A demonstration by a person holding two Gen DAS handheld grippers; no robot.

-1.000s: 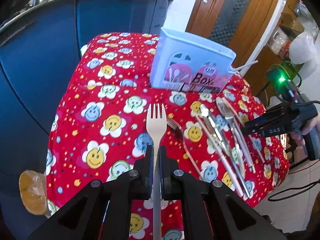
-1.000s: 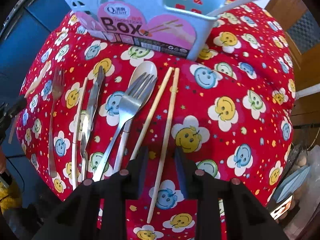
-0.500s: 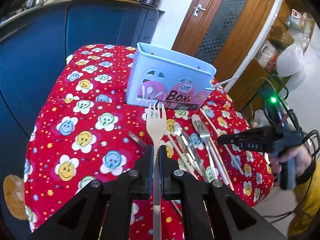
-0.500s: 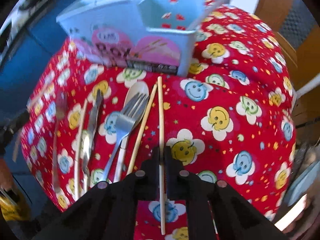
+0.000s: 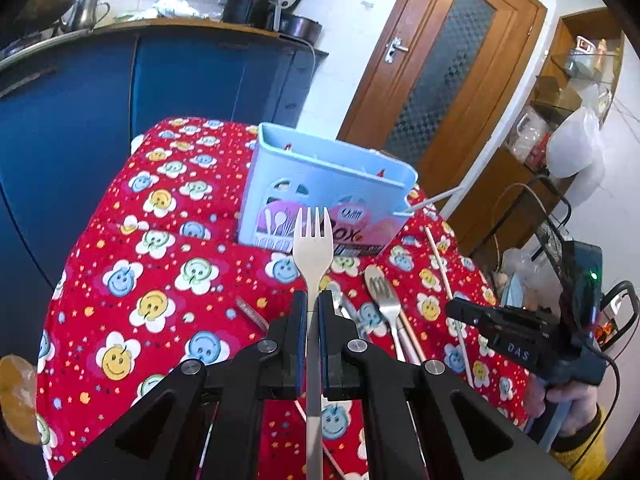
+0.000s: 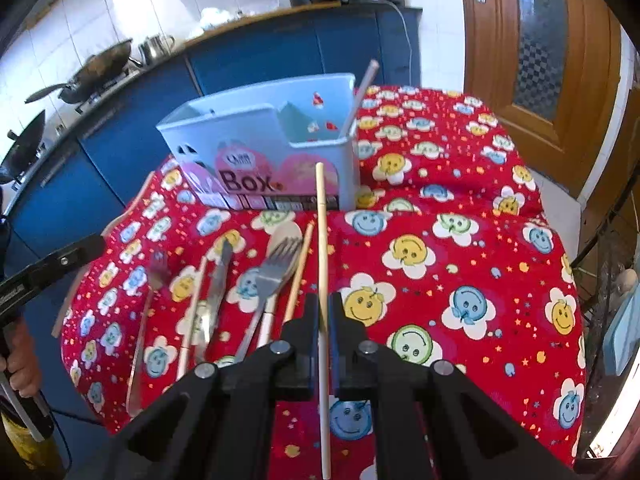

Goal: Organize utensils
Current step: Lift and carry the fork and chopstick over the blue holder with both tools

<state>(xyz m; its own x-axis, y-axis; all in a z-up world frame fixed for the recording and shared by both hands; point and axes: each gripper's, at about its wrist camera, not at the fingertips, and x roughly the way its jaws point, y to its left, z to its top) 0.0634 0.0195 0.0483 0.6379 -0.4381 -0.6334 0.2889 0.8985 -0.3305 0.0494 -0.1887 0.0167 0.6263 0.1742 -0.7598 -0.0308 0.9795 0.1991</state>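
My left gripper (image 5: 313, 300) is shut on a cream plastic fork (image 5: 313, 240), held above the red cloth with its tines pointing at the pale blue utensil box (image 5: 320, 184). My right gripper (image 6: 323, 304) is shut on a wooden chopstick (image 6: 321, 224), lifted off the cloth and aimed at the same utensil box (image 6: 256, 136), which holds one pale stick in its right compartment. On the cloth lie a second chopstick (image 6: 298, 272), a metal fork (image 6: 272, 276) over a cream spoon, a knife (image 6: 214, 284) and another fork (image 6: 154, 276). The right gripper (image 5: 460, 308) shows at the right of the left wrist view.
The table under the red smiley-flower cloth (image 6: 440, 264) stands against a blue cabinet (image 5: 100, 92) with pans and a kettle on top. A wooden door (image 5: 436, 64) is behind the box. Shelves and bags crowd the right side. A person's hand (image 5: 568, 404) holds the right gripper.
My right gripper closed on the chopstick and raised it, tilting up toward the box. My left gripper lifted and tilted up with the fork.
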